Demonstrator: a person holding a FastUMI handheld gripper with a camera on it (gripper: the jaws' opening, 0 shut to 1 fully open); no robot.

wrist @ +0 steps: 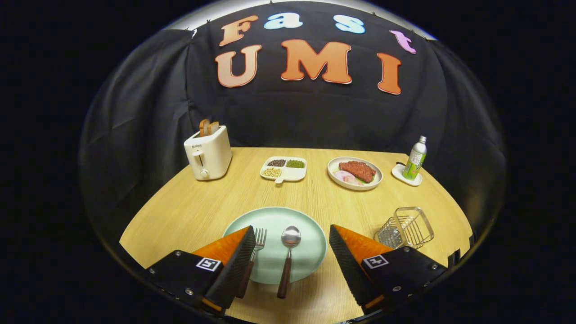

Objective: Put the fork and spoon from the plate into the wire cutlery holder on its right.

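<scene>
The tool (290, 243) is spread wide and holds nothing, poised over the plate (275, 220). Fork (253, 261) and spoon (288, 256) lie on the plate between the fingers; the holder (406, 227) stands right on the surface (189, 202). First pick not yet made: lower, centre on one handle, close.

At the far side of your wooden table (202, 202) you have a cream toaster (208, 155) holding bread slices (207, 127), a divided dish of beans (284, 169), a plate of meat (355, 173), and a bottle (415, 158) upright on a white coaster (400, 174).
</scene>
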